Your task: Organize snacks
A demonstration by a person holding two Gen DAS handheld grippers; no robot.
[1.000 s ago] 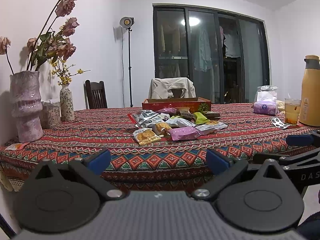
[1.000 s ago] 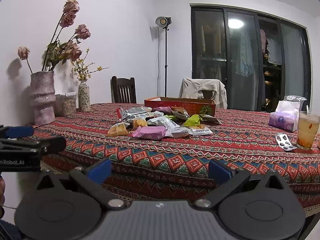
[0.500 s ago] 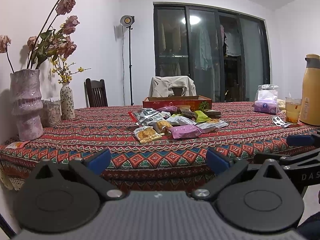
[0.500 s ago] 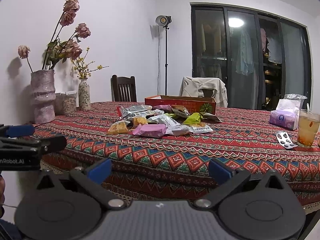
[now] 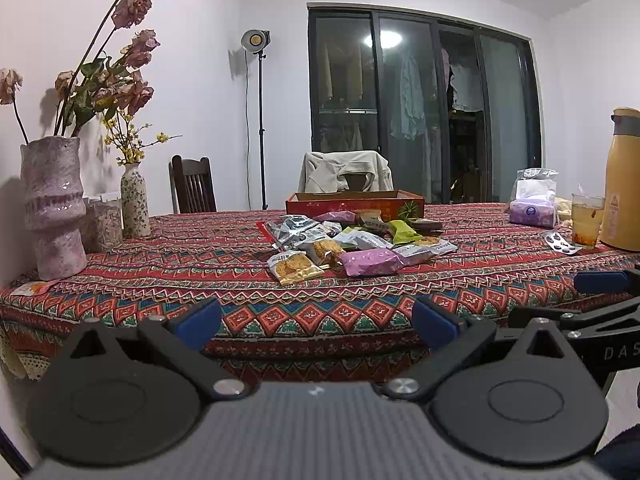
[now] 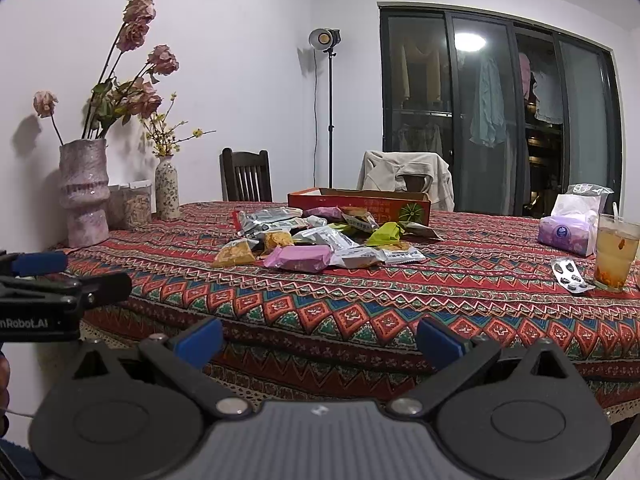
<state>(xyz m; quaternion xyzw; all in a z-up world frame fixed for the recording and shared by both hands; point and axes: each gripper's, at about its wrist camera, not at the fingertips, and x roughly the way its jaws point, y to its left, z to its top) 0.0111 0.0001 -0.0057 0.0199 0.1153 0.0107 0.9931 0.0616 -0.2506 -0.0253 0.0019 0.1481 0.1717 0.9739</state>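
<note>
Left tool (image 5: 316,320) spread wide, right tool (image 6: 320,338) likewise, level, side by side

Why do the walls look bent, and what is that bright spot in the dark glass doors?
Left wrist view: the fisheye lens bows the door frame; the bright spot looks like a ceiling lamp mirrored in the glass; the vase casts a shadow on the wall. Right wrist view: same curving, same glare, dark corners; the snack pile stays sharp.
</note>
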